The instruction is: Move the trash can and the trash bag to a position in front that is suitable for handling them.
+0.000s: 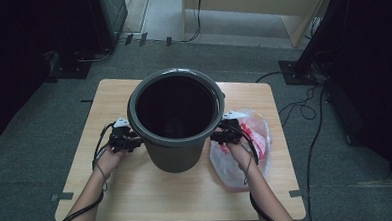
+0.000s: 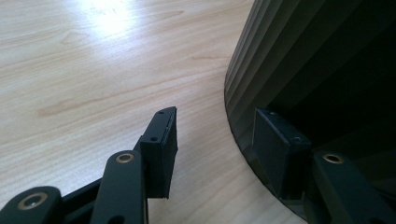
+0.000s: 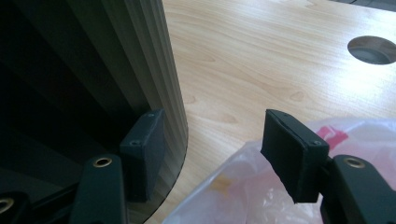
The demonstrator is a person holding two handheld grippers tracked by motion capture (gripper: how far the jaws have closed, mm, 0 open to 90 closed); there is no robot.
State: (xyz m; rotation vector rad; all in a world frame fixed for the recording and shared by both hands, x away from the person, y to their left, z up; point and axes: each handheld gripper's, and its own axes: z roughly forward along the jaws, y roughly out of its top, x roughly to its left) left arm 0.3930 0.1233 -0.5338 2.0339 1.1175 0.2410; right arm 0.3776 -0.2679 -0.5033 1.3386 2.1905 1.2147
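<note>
A tall dark grey bin [image 1: 178, 146] with a ribbed wall stands upright on the middle of the wooden table [image 1: 137, 193], its inside dark. My left gripper [image 1: 130, 139] is at the bin's left side under the rim. In the left gripper view that gripper [image 2: 215, 114] is open: one jaw lies close against the ribbed wall [image 2: 280, 56], the other hangs over bare table, with nothing between them. My right gripper [image 1: 220, 134] sits at the bin's right side. In its own view that gripper [image 3: 215, 114] is open too, one jaw by the bin wall [image 3: 140, 60], the other above a plastic bag [image 3: 233, 186].
A clear plastic bag [image 1: 258, 138] with pink and red contents lies on the table right of the bin, under my right hand. A round cable hole [image 3: 372, 49] is in the tabletop. Grey carpet, cables [image 1: 304, 106] and dark stands surround the table.
</note>
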